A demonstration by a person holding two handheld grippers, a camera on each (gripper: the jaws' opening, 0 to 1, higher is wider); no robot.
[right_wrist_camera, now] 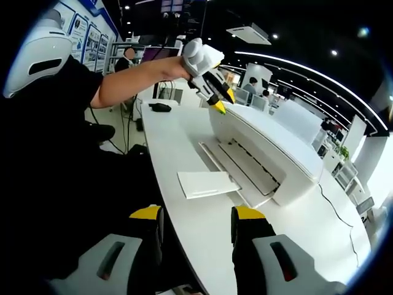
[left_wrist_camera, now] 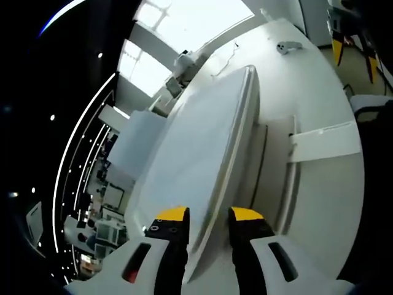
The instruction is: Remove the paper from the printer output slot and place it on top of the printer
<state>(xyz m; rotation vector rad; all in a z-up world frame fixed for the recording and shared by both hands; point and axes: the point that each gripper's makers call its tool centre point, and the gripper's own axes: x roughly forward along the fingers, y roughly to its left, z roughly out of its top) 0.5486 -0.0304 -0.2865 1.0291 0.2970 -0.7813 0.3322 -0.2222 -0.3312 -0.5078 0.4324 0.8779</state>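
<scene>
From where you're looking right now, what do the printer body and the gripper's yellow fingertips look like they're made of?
The printer looks like moulded white plastic with a smooth semi-matte finish: rounded edges, soft even sheen, no grain. The left gripper carries yellow fingertips that look like matte rubber or soft plastic pads over black plastic fingers; the look leaves open which.

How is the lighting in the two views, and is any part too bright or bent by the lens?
Left gripper view: the windows are blown out white, and the printer lid looks pale and curved by the fisheye. Right gripper view: light is even, the printer and table are sharp, and the ceiling light strips bow.
</scene>
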